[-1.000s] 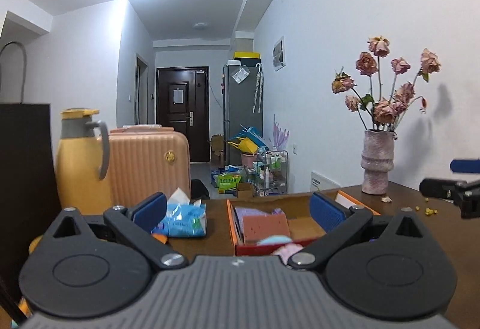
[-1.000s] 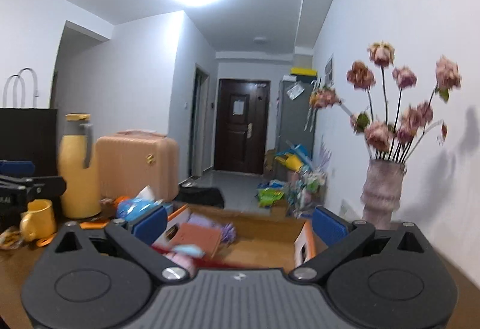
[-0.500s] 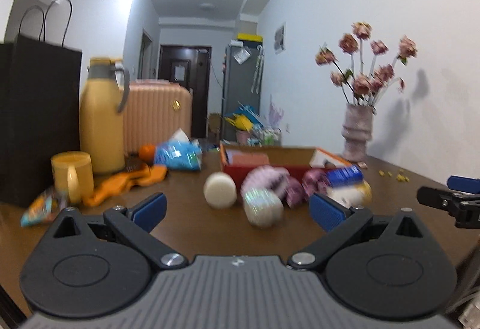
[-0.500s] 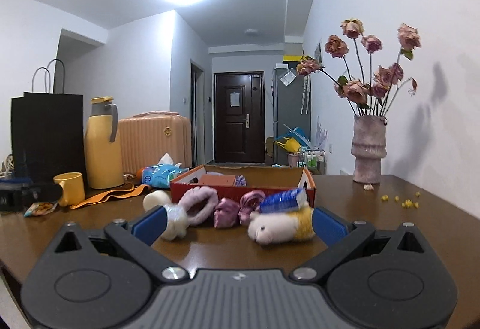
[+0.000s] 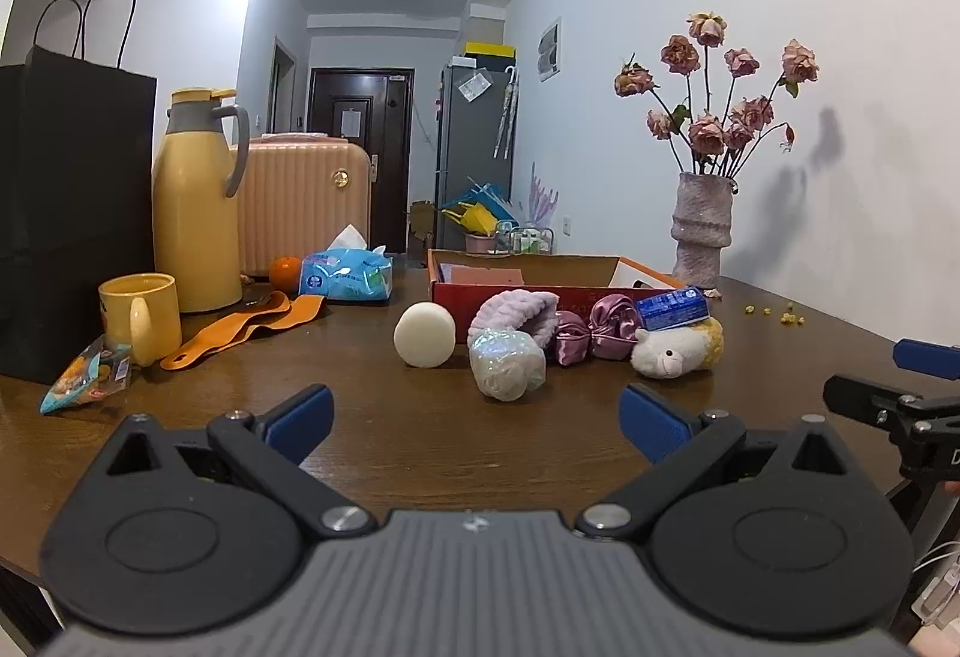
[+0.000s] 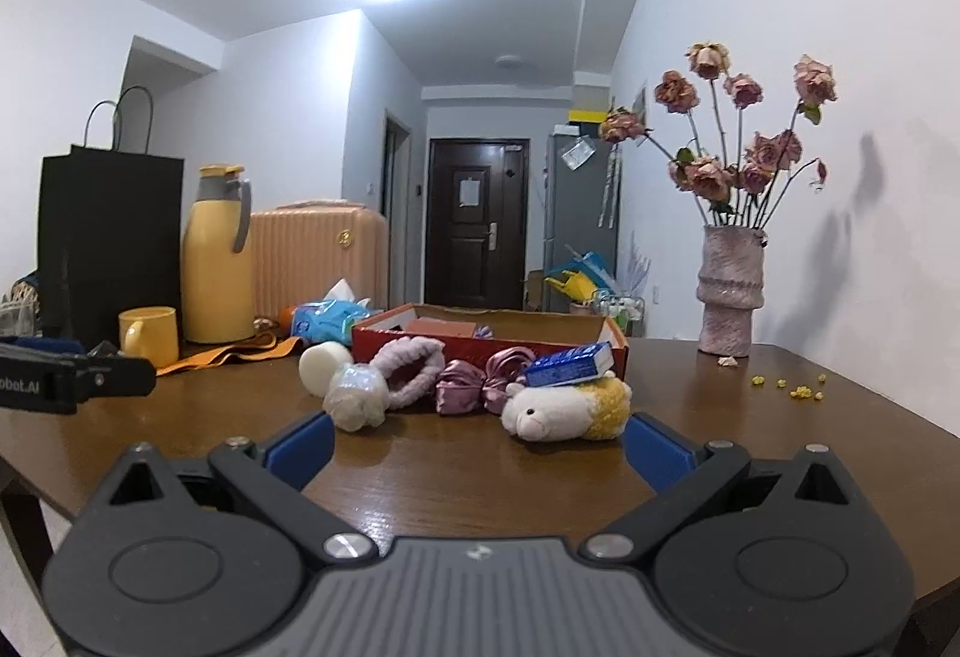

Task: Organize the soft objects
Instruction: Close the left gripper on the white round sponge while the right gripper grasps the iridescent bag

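Several soft objects lie on the brown table in front of a red cardboard box (image 5: 543, 278) (image 6: 384, 335): a cream round sponge (image 5: 424, 335) (image 6: 323, 365), a wrapped white puff (image 5: 507, 362) (image 6: 355, 394), a lilac headband (image 5: 516, 317) (image 6: 408, 368), purple satin scrunchies (image 5: 594, 332) (image 6: 480, 380), and a white-and-yellow plush sheep (image 5: 675, 350) (image 6: 564, 408) with a blue packet (image 5: 671, 307) (image 6: 570, 364) on top. My left gripper (image 5: 474, 417) and right gripper (image 6: 477, 447) are both open and empty, held back from the pile.
A black paper bag (image 5: 66, 213), yellow thermos (image 5: 195, 201), yellow mug (image 5: 141, 318), orange strap (image 5: 240, 327), snack packet (image 5: 87, 375), blue tissue pack (image 5: 347, 276) and an orange stand at the left. A vase of dried roses (image 5: 702, 231) stands at the back right, with yellow crumbs (image 6: 792, 387) nearby.
Both grippers have pulled back from the box and lowered. The soft objects in front of the box have come into view, now farther away. Both stay open.
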The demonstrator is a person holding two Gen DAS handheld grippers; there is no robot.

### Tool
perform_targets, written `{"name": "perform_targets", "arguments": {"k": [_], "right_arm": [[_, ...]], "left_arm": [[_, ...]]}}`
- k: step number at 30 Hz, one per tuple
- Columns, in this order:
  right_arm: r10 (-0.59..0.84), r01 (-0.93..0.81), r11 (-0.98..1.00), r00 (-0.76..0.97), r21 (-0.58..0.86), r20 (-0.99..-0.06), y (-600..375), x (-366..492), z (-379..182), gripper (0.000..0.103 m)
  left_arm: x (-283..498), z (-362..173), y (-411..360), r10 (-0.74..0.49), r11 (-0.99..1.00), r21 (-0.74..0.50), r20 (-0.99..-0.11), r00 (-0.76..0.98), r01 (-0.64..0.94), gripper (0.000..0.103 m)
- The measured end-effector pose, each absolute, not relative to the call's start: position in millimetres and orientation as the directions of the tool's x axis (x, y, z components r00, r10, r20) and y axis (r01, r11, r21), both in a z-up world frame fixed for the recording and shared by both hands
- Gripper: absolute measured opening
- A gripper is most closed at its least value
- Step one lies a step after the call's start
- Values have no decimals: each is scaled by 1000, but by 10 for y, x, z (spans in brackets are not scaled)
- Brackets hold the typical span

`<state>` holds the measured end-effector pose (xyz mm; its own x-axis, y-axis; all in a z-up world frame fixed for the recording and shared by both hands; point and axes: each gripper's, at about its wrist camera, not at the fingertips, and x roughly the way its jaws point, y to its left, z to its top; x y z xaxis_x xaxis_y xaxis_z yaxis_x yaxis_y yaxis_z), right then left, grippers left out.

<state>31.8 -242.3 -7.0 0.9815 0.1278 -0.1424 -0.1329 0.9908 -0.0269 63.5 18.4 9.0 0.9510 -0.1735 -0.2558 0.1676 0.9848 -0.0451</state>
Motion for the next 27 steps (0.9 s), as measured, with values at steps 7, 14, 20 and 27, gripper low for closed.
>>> {"name": "perform_targets", "arguments": {"k": [7,14,20,27], "right_arm": [[177,-178,984,969,10,-174,-2404,479,-145,97],[229,-220,973,939,63,-257,-2282,880,-159,90],[283,-270,959,895,87,-344,-2100,1369,-151,64],[334,-283,942,854,183,-398,-1965,2116,-125,56]], "left_arm": [[883,-31,188,-158,987,-54,-315,936,148,103],[1257,-101,246,-124,992,-60,-365,923,110,103],[1703,-96,342,-134,990,-91,-402,906,106,98],[2407,-105,322,-232,971,-167,-458,858,173,69]]}}
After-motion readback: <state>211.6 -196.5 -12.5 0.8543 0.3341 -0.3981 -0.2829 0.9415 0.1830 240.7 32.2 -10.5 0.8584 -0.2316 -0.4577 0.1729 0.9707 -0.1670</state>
